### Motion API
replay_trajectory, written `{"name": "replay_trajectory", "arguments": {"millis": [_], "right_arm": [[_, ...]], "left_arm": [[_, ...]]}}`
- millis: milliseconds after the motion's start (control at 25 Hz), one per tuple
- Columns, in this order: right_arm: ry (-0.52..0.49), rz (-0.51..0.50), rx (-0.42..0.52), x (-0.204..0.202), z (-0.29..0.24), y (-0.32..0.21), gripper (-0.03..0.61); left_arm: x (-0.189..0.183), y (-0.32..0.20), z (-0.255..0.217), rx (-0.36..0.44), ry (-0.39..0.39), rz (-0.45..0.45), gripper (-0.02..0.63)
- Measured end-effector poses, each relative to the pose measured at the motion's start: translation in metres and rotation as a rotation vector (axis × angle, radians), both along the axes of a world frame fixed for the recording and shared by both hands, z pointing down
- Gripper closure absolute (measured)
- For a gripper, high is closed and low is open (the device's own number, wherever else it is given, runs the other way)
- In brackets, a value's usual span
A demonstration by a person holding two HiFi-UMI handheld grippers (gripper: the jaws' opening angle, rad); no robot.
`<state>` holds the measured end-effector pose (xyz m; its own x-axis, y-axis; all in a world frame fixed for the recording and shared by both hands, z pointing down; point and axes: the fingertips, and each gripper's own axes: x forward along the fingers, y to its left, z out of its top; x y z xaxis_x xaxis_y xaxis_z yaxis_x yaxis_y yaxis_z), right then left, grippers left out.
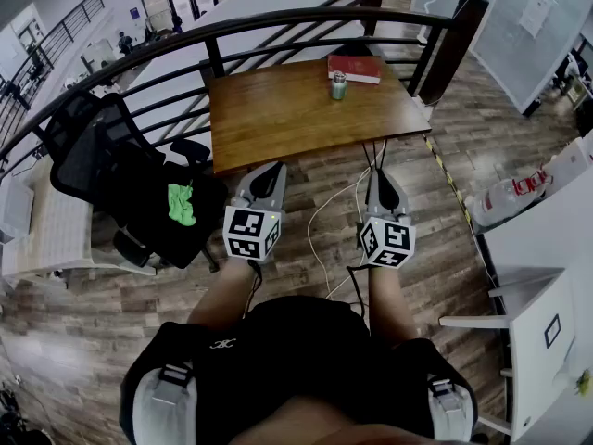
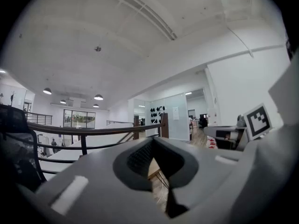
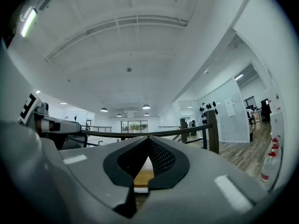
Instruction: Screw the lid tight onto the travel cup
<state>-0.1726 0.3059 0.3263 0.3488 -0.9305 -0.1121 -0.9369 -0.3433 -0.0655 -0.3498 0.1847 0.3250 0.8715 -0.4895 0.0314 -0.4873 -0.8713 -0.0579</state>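
Green travel cup (image 1: 339, 85) stands upright far across the counter (image 1: 278, 123), well ahead of you, nearer the right gripper (image 1: 381, 176) than the left gripper (image 1: 274, 170), both closed on nothing.

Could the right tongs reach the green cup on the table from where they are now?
Probably not yet: the right tongs hang over the floor short of the table, and the cup stands near its far edge. Nothing blocks the path.

text: none legible | marker cube (image 1: 252, 233): square pattern only; wall sheet (image 1: 537, 12): too small to read
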Motion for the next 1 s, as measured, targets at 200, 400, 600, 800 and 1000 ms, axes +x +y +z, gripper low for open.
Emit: {"name": "replay_trajectory", "arguments": {"millis": [200, 400, 600, 800, 1000], "right_arm": [[-0.028, 0.009, 0.02, 0.009, 0.001, 0.01, 0.574], [-0.017, -0.004, -0.019, 0.017, 0.006, 0.018, 0.574], [-0.022, -0.021, -0.03, 0.024, 0.009, 0.028, 0.574], [0.001, 0.001, -0.024, 0.039, 0.005, 0.034, 0.574], [-0.007, 0.019, -0.012, 0.055, 0.005, 0.039, 0.574]], "left_arm": [[0.008, 0.01, 0.006, -0.035, 0.01, 0.002, 0.565], [0.021, 0.017, 0.006, -0.066, 0.029, 0.015, 0.565], [0.034, 0.028, 0.003, -0.084, 0.043, 0.033, 0.565], [0.05, 0.031, 0.009, -0.09, 0.029, 0.046, 0.565], [0.069, 0.03, 0.009, -0.081, 0.019, 0.057, 0.565]]}}
